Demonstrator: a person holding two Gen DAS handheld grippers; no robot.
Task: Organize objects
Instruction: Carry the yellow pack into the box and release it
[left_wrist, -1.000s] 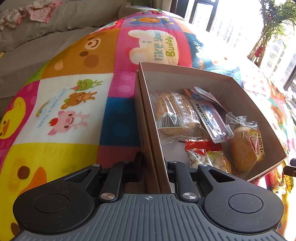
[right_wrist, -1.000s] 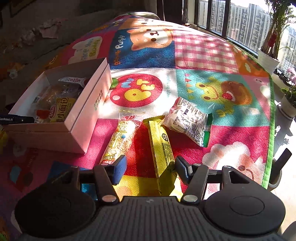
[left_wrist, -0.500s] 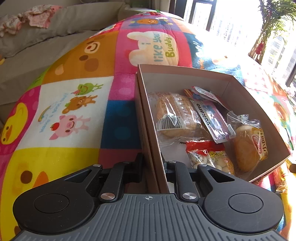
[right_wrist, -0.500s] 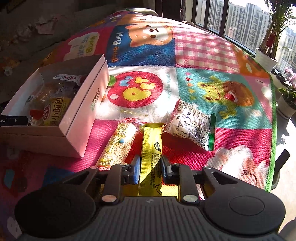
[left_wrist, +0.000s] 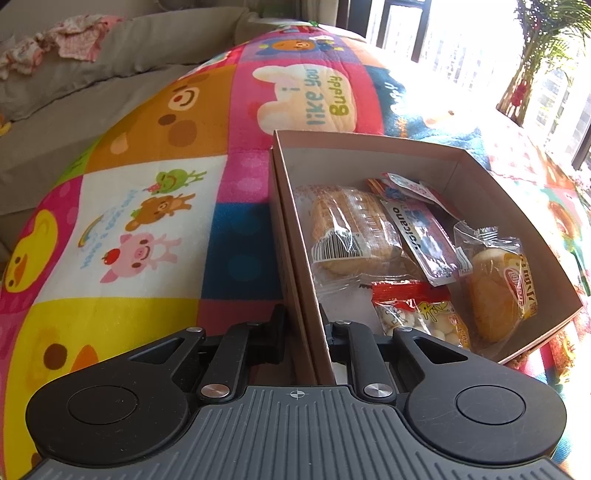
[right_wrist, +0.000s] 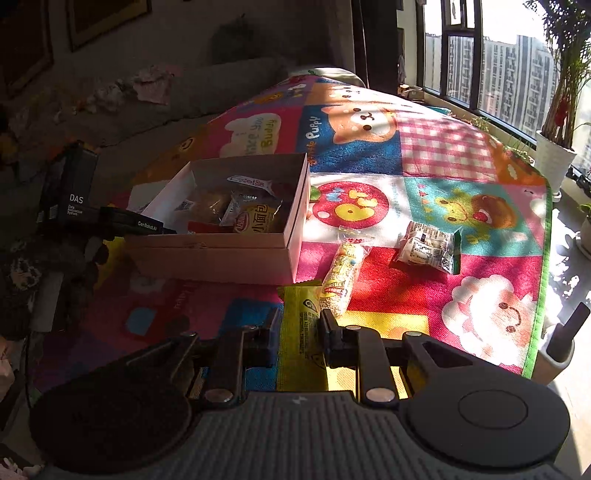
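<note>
On the patchwork play mat (right_wrist: 443, 158), my left gripper (left_wrist: 303, 328) pinches the near wall of the snack-filled cardboard box (left_wrist: 295, 236). My right gripper (right_wrist: 297, 332) clamps the yellow snack packet (right_wrist: 297, 325), lifted just beside the box.

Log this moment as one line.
left gripper: shut on box wall | right gripper: shut on yellow packet | two snacks on mat
</note>
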